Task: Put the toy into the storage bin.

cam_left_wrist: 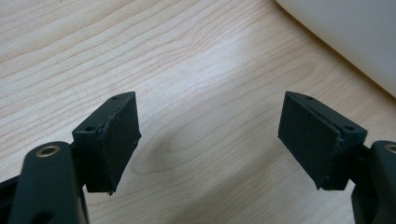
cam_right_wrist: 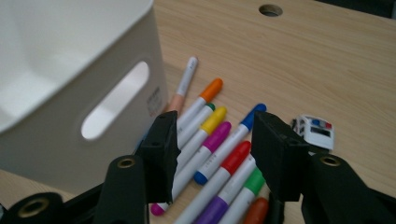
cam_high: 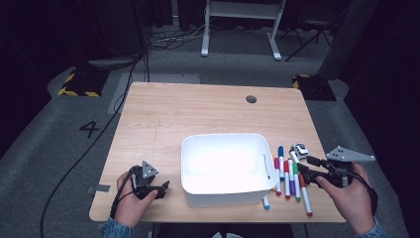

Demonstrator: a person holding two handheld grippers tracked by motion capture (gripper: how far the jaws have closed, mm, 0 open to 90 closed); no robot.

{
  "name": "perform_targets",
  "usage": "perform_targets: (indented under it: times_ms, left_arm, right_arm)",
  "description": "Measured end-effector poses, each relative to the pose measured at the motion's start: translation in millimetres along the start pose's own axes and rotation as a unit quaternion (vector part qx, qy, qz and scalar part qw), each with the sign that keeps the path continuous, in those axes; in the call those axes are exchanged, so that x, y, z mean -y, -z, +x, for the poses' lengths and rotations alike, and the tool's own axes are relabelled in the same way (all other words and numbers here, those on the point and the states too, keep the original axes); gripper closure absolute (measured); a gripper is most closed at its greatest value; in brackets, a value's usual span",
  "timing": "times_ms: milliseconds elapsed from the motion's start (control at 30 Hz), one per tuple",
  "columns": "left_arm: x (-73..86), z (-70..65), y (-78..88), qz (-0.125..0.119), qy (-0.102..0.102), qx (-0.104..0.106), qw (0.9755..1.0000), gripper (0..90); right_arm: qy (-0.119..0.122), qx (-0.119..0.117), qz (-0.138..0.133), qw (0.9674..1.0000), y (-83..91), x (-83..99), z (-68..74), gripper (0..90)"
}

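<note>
A white plastic bin (cam_high: 223, 197) stands on the wooden table, near its front edge. Several coloured markers (cam_high: 289, 179) lie side by side just right of the bin. My right gripper (cam_high: 302, 171) hovers over their near ends, pointing left toward the bin. In the right gripper view its jaws (cam_right_wrist: 215, 149) stand apart above the markers (cam_right_wrist: 217, 135), and the pads press on nothing. My left gripper (cam_high: 162, 190) rests low at the front left, pointing at the bin. It is open (cam_left_wrist: 210, 135) over bare wood, with the bin's corner (cam_left_wrist: 355, 37) ahead to its right.
A small white toy police car (cam_high: 299, 149) sits behind the markers, also seen as the toy car (cam_right_wrist: 315, 132) at the right jaw. A round cable hole (cam_high: 251, 99) lies in the far part of the table. A black cable trails off the table's left side.
</note>
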State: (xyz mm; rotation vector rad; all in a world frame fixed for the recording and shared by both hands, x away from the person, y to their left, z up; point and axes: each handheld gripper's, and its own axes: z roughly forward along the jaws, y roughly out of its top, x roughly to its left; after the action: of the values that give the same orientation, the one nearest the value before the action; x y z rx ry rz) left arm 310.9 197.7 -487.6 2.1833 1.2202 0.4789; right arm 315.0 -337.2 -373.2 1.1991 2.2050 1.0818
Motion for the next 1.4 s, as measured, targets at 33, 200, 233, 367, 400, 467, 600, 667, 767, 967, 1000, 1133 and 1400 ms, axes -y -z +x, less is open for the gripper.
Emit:
perform_targets:
  times_ms: [33,200,233,367,400,467,600,667,767,967,1000,1133,1400]
  left_arm:
    - [1.2,0.9,-0.1,0.0,0.003,0.002,1.0,20.9]
    - [7.2,6.3,-1.3,0.006,0.001,-0.005,1.0,20.6]
    - [8.6,7.1,-2.3,0.008,0.002,-0.003,1.0,20.6]
    - [12.1,11.2,-4.1,-0.005,0.008,0.005,0.9999,19.5]
    - [12.8,12.5,-4.8,-0.006,0.011,0.012,0.9998,18.8]
    - [14.0,14.0,-6.5,-0.013,0.019,0.018,0.9996,16.9]
    - [15.7,14.6,-9.0,-0.025,0.02,0.02,0.9993,15.4]
    - [15.7,14.9,-9.4,-0.027,0.019,0.019,0.9993,14.9]
    - [15.7,15.0,-9.5,-0.027,0.019,0.019,0.9993,14.8]
    - [15.5,15.2,-9.7,-0.027,0.019,0.019,0.9993,14.6]
    - [15.4,15.2,-9.5,-0.026,0.019,0.02,0.9993,14.6]
    - [15.5,15.1,-9.7,-0.027,0.02,0.02,0.9992,14.6]
    - [15.3,15.4,-9.3,-0.024,0.018,0.021,0.9993,14.6]
  right_arm:
    - [0.001,0.004,0.005,1.0,1.2,3.5,-3.5,53.7]
    - [-0.022,0.016,0.041,0.9988,5.2,22.6,-15.7,58.6]
    - [-0.026,0.019,0.048,0.9983,5.5,26.6,-17.8,60.1]
    - [-0.035,0.031,0.071,0.9964,5.2,41.4,-27.7,62.2]
    - [-0.037,0.034,0.079,0.9956,4.1,45.3,-30.5,62.6]
    - [-0.041,0.035,0.098,0.9937,-1.6,56.1,-36.7,62.8]
    - [-0.049,0.04,0.111,0.9918,-10.5,65.2,-42.1,63.4]
    - [-0.048,0.045,0.115,0.9912,-17.0,68.2,-46.3,64.0]
    - [-0.052,0.047,0.126,0.9896,-30.2,70.1,-52.4,64.8]
    - [-0.044,0.049,0.145,0.9872,-52.8,70.5,-61.0,65.5]
    - [-0.04,0.048,0.146,0.9873,-55.9,70.6,-62.9,65.5]
    - [-0.036,0.05,0.153,0.9864,-62.7,69.7,-66.8,65.8]
    - [-0.012,0.049,0.163,0.9853,-76.7,63.9,-70.2,65.9]
